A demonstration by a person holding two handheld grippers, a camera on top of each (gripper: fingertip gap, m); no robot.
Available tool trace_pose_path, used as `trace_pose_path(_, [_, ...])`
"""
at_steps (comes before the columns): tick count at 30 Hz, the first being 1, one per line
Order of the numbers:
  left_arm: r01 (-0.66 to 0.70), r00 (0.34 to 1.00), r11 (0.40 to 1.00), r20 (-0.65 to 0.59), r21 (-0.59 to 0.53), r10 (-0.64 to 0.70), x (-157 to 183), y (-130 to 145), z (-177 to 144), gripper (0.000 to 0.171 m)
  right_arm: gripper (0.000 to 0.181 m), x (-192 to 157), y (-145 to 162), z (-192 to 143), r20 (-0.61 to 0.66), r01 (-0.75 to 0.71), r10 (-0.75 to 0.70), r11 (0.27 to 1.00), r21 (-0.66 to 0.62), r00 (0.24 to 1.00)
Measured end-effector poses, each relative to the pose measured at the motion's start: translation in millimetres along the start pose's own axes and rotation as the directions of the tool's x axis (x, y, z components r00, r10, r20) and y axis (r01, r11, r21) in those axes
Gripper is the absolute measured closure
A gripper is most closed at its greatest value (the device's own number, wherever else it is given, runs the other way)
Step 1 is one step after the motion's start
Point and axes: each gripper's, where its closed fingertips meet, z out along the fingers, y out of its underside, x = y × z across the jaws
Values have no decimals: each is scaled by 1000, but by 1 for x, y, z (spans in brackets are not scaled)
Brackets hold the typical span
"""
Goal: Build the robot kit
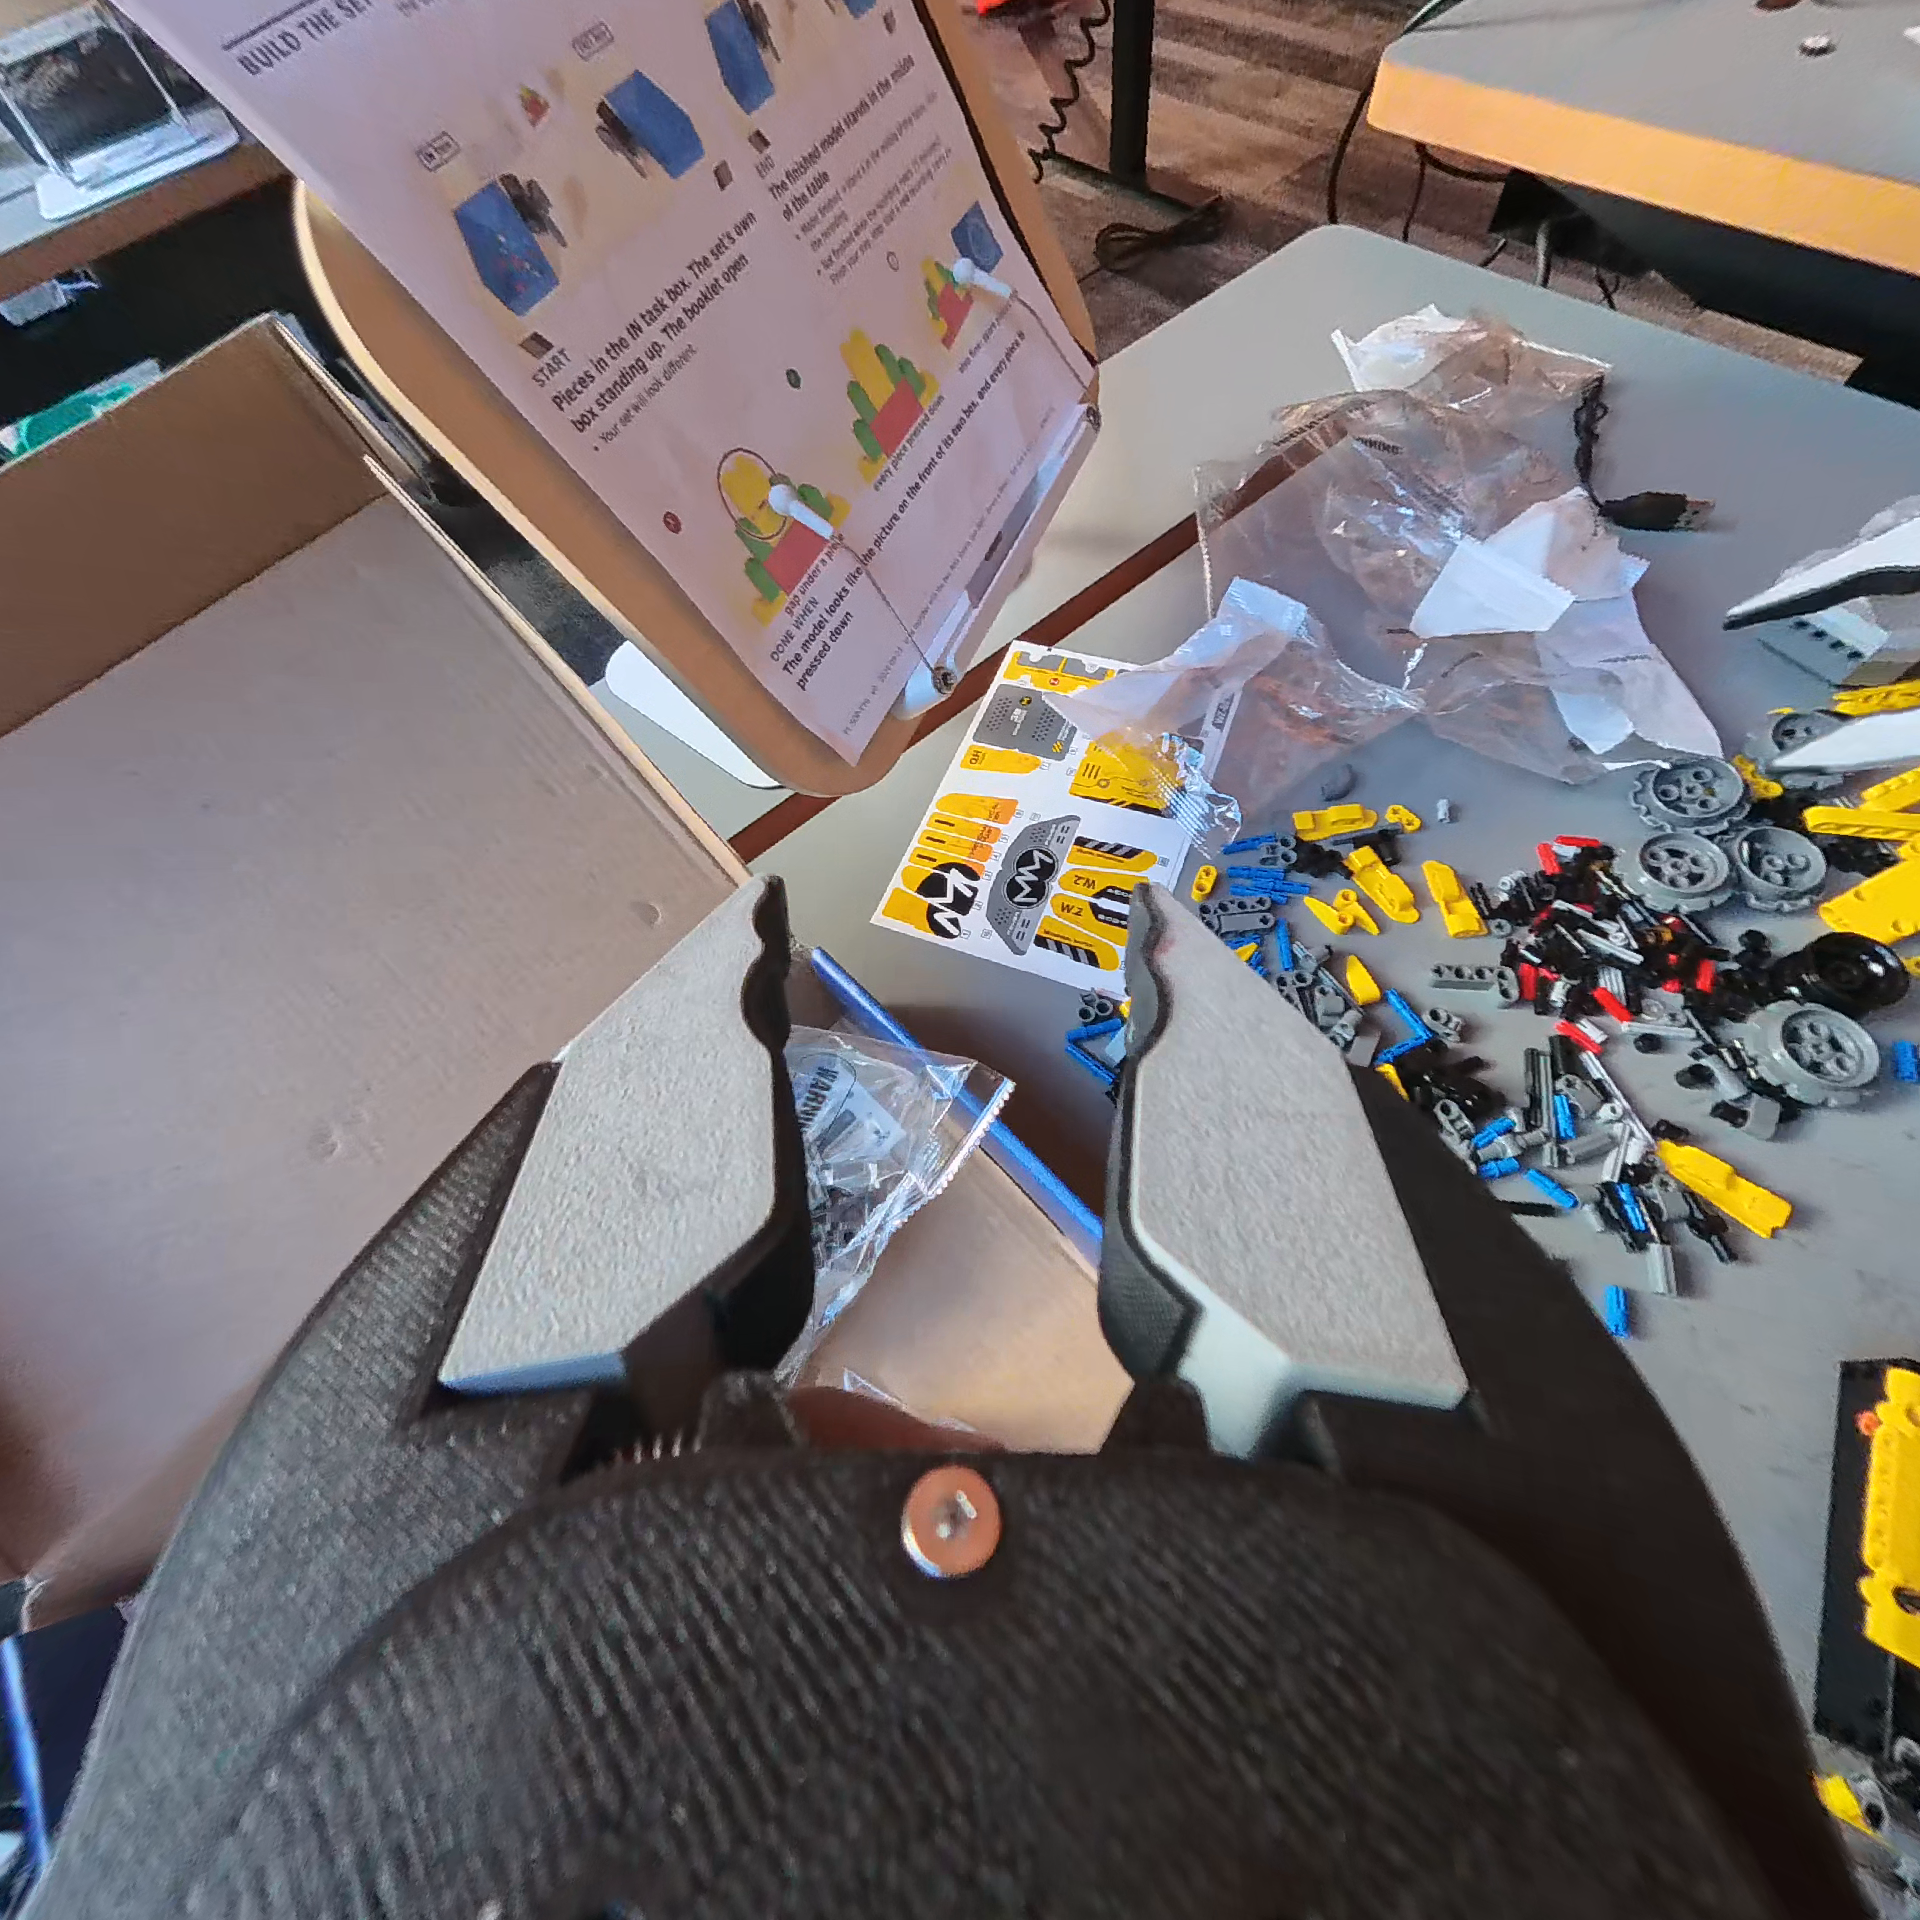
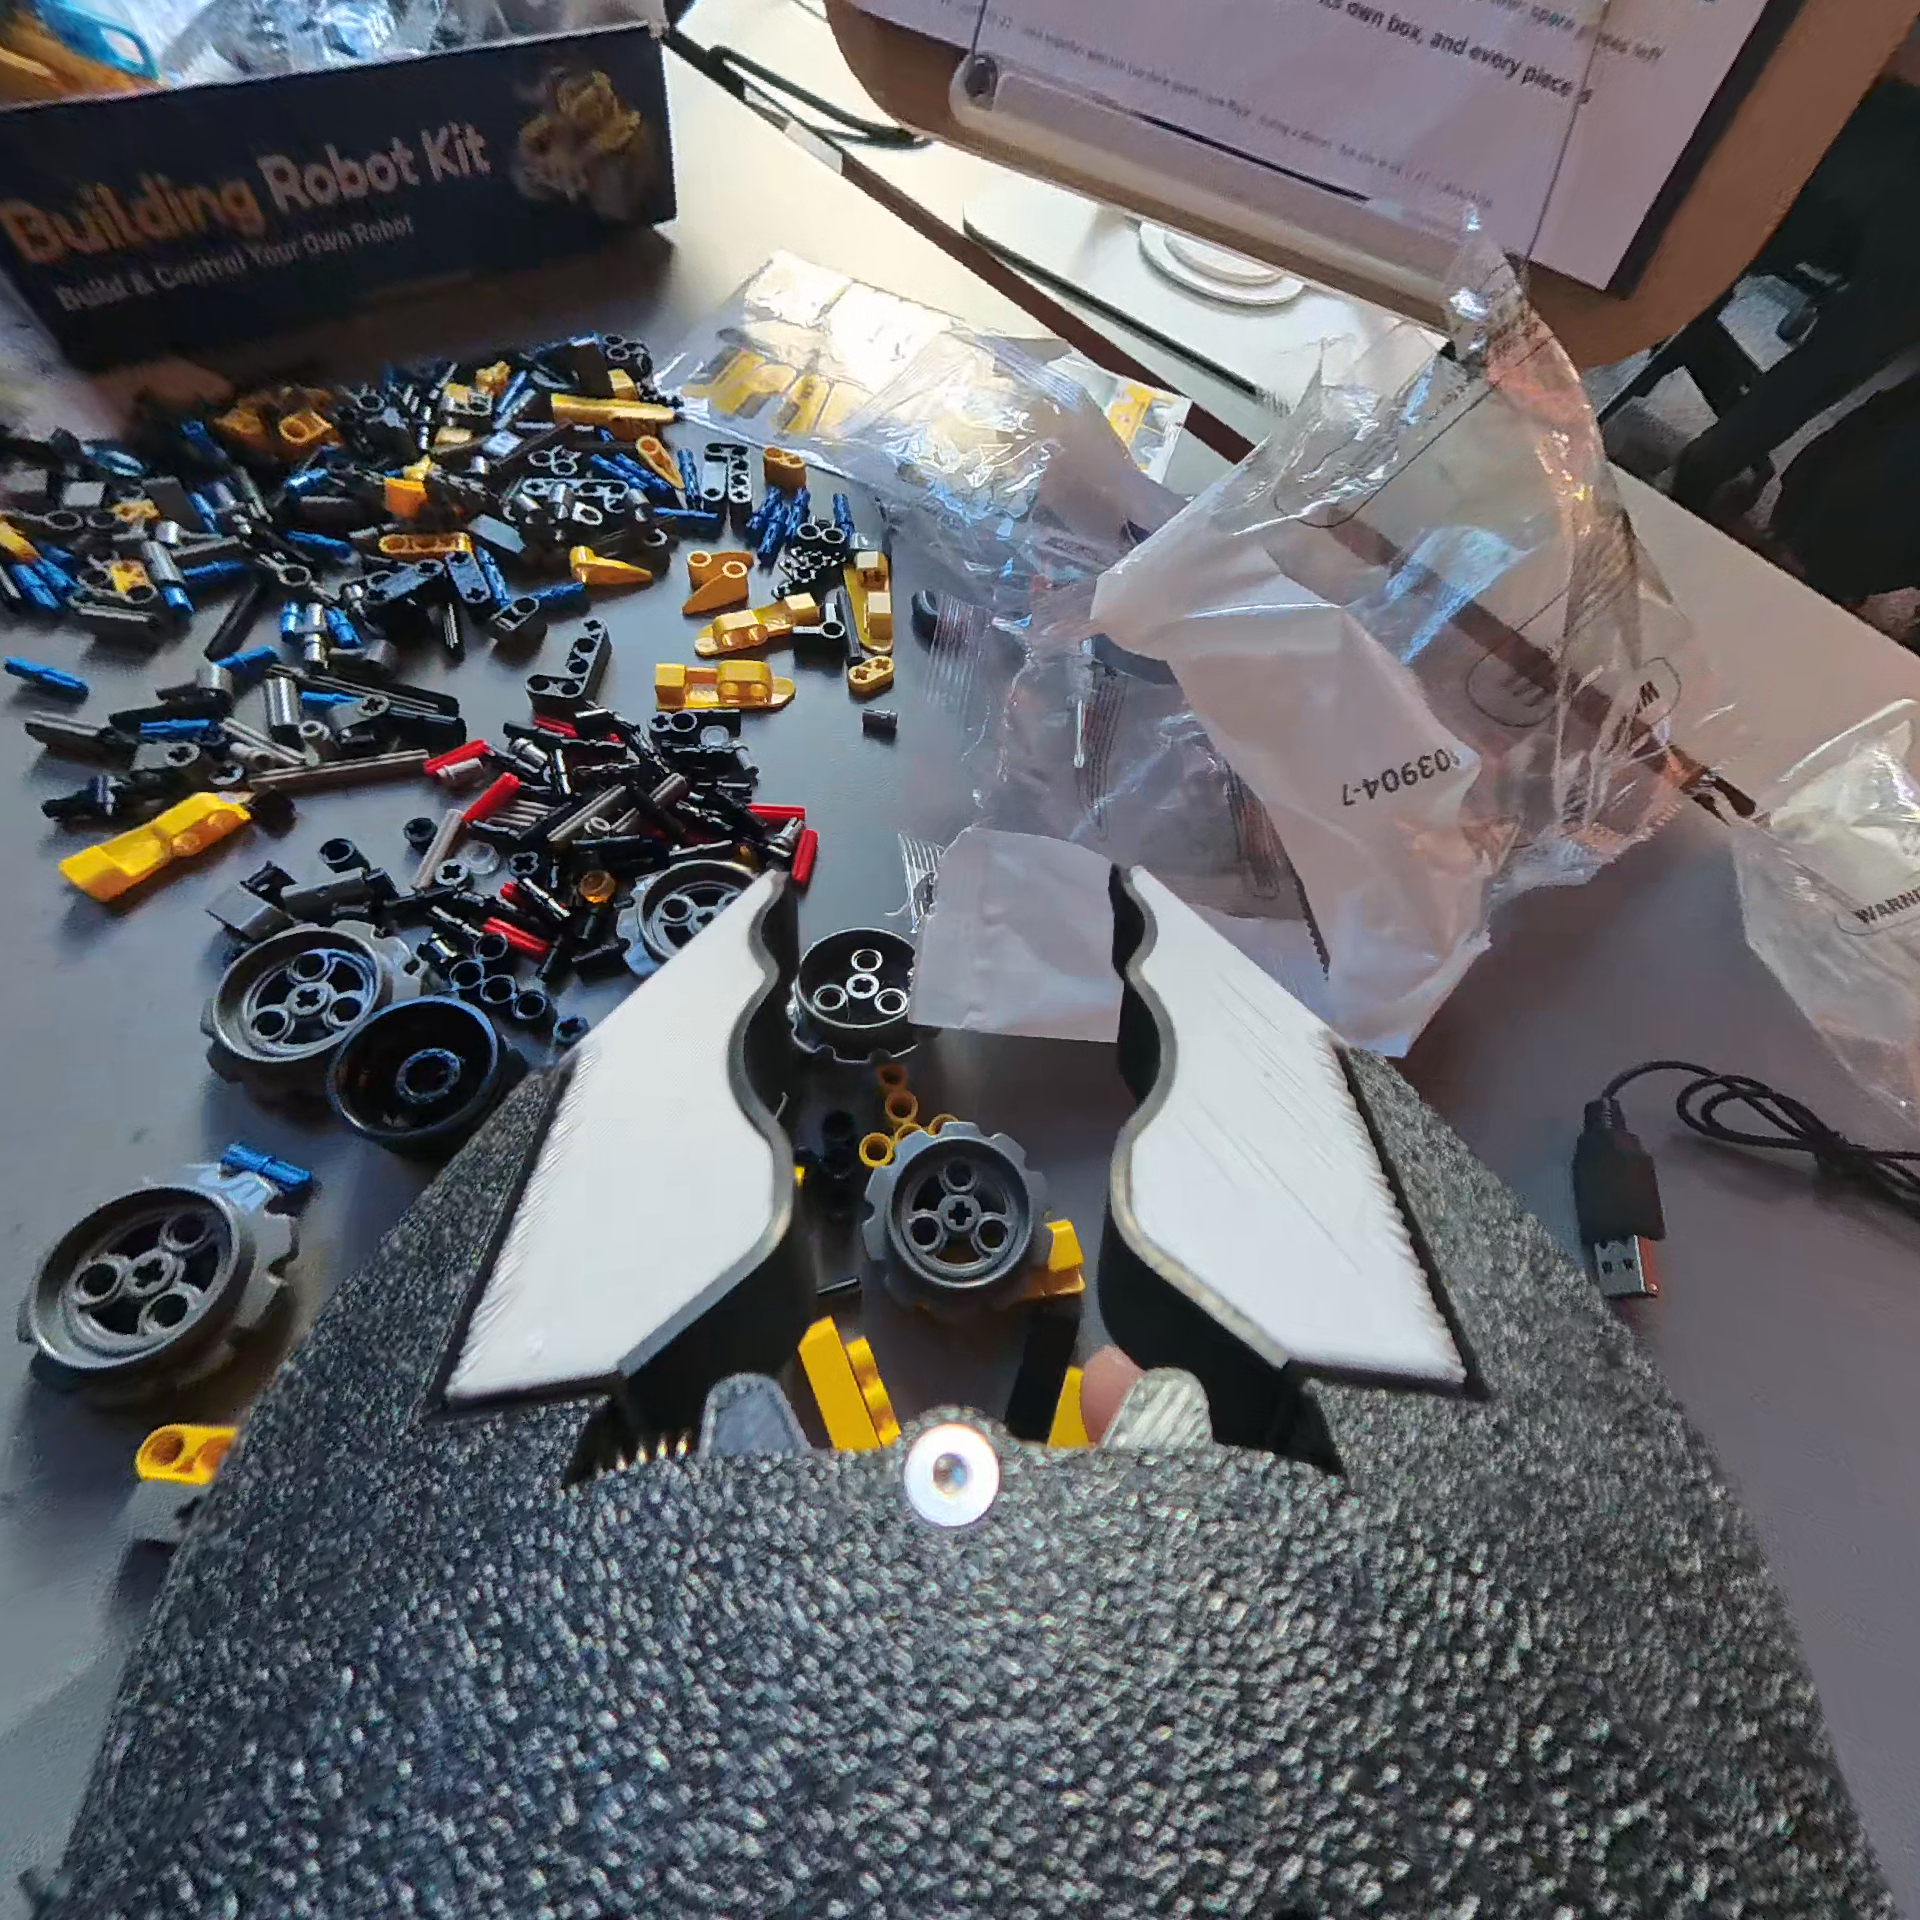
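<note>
The left gripper (image 1: 951, 930) is held with jaws wide, empty, above a small parts bag (image 1: 883, 1132) in the cardboard box (image 1: 312, 883). The right gripper (image 2: 945, 894) is likewise spread, empty, over a grey wheel (image 2: 951, 1216) on the surface (image 2: 1507, 1195).

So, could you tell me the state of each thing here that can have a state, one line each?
left gripper: open, over the box edge.
right gripper: open, holding nothing.
small parts bag: sealed, lying between the left fingers.
cardboard box: open.
big clear bags: torn open, crumpled.
loose parts: scattered on the table.
USB cable: unplugged.
</note>
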Motion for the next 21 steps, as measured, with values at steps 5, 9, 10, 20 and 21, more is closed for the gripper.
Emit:
trace_pose_path(5, [0,1000,1000,-10,17,0,-1,-2,-3,109,126,11,-2,0,-92,7,-6,1000,8,996])
trace_pose_path(9, [16,1000,1000,10,-6,-16,-10,4,-1,109,129,14,-14,-5,-99,-42,51,996,84,994])
trace_pose_path(10, [20,1000,1000,12,-7,-20,-12,5,-1,109,129,15,-14,-5,-97,-54,63,994,90,993])
trace_pose_path(20, [5,1000,999,17,-34,-4,-13,10,2,109,124,-5,4,14,-78,57,-61,997,-58,995])
trace_pose_path(21, [1,1000,999,23,-38,0,-13,11,2,109,123,-5,7,15,-85,76,-83,994,-82,993])
